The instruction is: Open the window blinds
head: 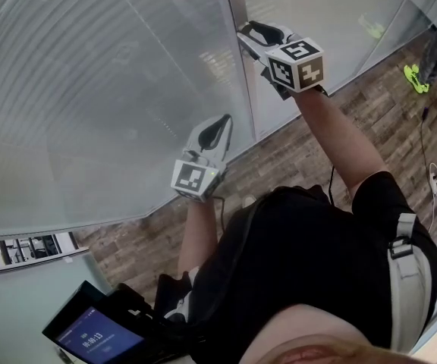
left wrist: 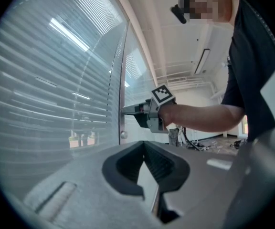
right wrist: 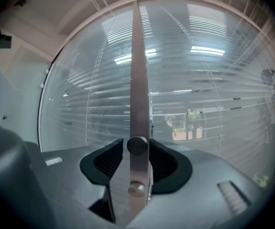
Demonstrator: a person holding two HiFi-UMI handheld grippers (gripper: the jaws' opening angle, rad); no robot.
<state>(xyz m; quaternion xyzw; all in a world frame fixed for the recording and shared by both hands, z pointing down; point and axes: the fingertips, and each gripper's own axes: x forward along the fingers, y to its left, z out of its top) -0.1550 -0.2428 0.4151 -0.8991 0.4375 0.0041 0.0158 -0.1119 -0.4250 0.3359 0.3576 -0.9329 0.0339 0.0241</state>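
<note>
my right tool (head: 258, 38) grips the upper knob (right wrist: 137, 145) on the upright frame strip (right wrist: 138, 70) between the blinds (head: 89, 89); left tool (head: 217, 127), shut and empty, sits lower, farther off.

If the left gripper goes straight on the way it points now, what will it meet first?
Probably the glass beside the frame, just below the right gripper. The left gripper is shut and empty. Depth is unclear, so the frame itself is possible.
</note>
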